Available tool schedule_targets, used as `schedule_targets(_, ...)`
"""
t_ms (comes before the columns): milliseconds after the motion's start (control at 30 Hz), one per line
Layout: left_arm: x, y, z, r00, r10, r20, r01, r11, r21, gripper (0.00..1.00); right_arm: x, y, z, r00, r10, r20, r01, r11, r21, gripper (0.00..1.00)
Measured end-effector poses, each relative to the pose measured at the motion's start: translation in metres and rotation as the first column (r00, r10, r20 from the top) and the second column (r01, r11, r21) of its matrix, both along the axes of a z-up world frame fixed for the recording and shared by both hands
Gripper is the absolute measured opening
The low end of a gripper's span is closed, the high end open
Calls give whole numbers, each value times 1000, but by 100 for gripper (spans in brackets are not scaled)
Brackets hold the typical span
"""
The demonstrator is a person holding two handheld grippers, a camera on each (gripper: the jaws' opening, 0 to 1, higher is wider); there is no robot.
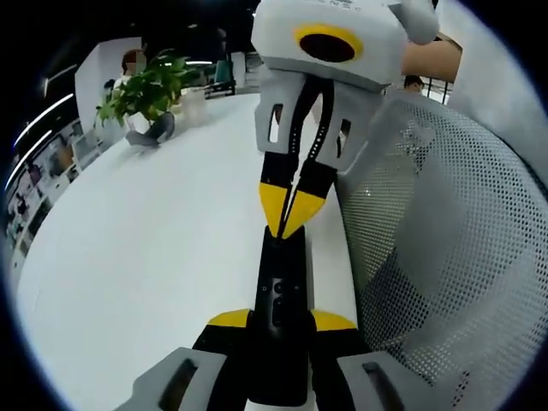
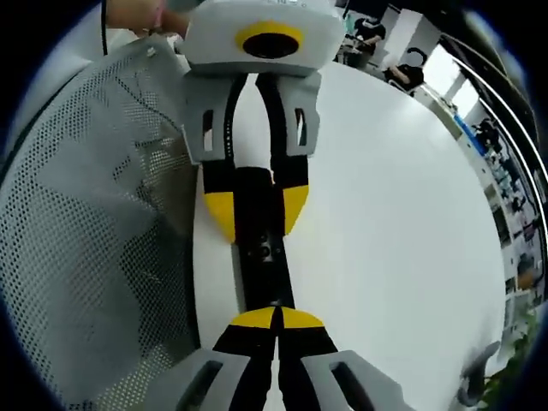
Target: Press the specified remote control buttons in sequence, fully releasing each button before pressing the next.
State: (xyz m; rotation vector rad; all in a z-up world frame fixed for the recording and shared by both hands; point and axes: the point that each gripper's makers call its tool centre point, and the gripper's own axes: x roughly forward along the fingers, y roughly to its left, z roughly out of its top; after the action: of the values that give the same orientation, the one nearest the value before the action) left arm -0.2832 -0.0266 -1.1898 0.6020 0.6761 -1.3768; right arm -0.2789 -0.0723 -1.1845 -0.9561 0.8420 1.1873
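A slim black remote control [image 1: 278,291] lies lengthwise between the two grippers, above a white table [image 1: 154,257]. My left gripper [image 1: 281,321] is shut on its near end, one yellow-tipped jaw on each long side. My right gripper [image 1: 287,218] comes in from the top of the left gripper view, shut, with both yellow tips together on the remote's far end. In the right gripper view the right gripper [image 2: 276,318] has its tips closed and resting on the remote [image 2: 264,253]. Beyond it the left gripper [image 2: 257,210] clamps the remote's sides. Small buttons show on the remote's face.
A grey mesh chair back [image 1: 445,240] stands close beside the grippers, also seen as a chair back [image 2: 94,240] in the right gripper view. A potted plant [image 1: 150,90] sits at the table's far end, with a person behind it. Office shelves line the far wall.
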Motion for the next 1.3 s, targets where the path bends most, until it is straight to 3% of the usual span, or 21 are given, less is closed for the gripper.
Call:
schedule_targets(67,0,0,0,1000,8,1,-8,1000,1,24,0,0,1,999,-31,-26,31,999,25,0)
schedule_targets(100,0,0,0,1000,9,2,-9,1000,3,24,-2,1,2,997,-50,-56,53,997,48,0)
schedule_targets(133,0,0,0,1000,10,2,-10,1000,3,24,-9,9,5,990,-71,-123,85,990,110,0)
schedule_targets(200,0,0,0,1000,10,2,-10,1000,5,24,-10,12,5,984,-90,-152,111,984,137,0)
schedule_targets(267,-1,0,0,1000,8,2,-8,1000,7,24,-9,9,4,993,-45,-110,58,992,110,0)
schedule_targets(900,-1,1,1,1000,5,4,-4,1000,-9,24,-4,8,3,992,-91,-85,102,986,136,0)
schedule_targets(1067,-1,1,1,1000,3,2,-3,1000,-7,24,-6,5,7,964,-197,-180,237,942,239,0)
schedule_targets(1300,-1,1,1,1000,-1,-2,1,1000,-7,24,-4,1,6,966,-200,-166,235,945,228,0)
